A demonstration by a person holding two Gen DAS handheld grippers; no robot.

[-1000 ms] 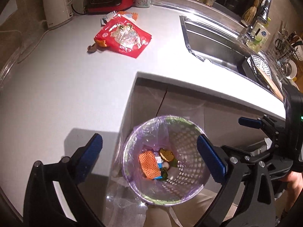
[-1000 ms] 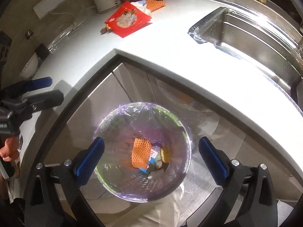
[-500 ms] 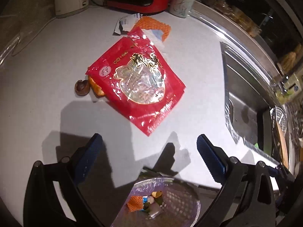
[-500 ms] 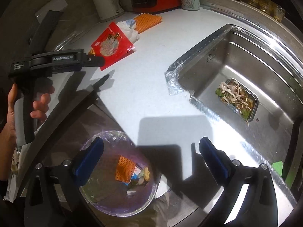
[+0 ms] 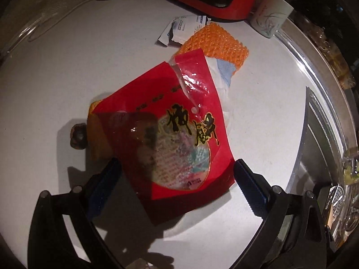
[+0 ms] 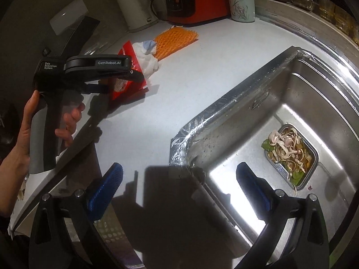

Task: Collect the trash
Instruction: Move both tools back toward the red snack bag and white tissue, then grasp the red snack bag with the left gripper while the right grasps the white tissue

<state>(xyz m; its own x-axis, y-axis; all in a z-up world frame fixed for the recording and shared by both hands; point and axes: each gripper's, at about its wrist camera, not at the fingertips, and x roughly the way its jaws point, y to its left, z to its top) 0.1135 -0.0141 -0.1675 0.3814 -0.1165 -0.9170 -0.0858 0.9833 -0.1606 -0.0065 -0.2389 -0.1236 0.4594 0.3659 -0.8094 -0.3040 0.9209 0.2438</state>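
Observation:
A red snack bag (image 5: 170, 139) lies flat on the white counter (image 5: 56, 71), its near end between the fingers of my open left gripper (image 5: 177, 179). An orange peel (image 5: 96, 143) and a brown shell (image 5: 78, 137) stick out from under its left edge. Behind it lie a white-and-blue tissue (image 5: 222, 78), an orange foam net (image 5: 215, 42) and a torn white wrapper (image 5: 181, 29). My right gripper (image 6: 180, 179) hangs open and empty over the counter's edge by the sink corner. From there I see the left gripper (image 6: 139, 78), held by a hand (image 6: 29, 123), over the red bag (image 6: 128, 85).
A steel sink (image 6: 280, 112) at the right holds a strainer tray of food scraps (image 6: 289, 154). A kettle (image 6: 134, 9), a red appliance (image 6: 195, 0) and a mug (image 6: 241, 2) line the back. The perforated trash bin (image 6: 110, 231) shows below the counter edge.
Both grippers have risen from above the trash bin to the counter. The left one has moved forward onto the red bag; the right one has swung toward the sink.

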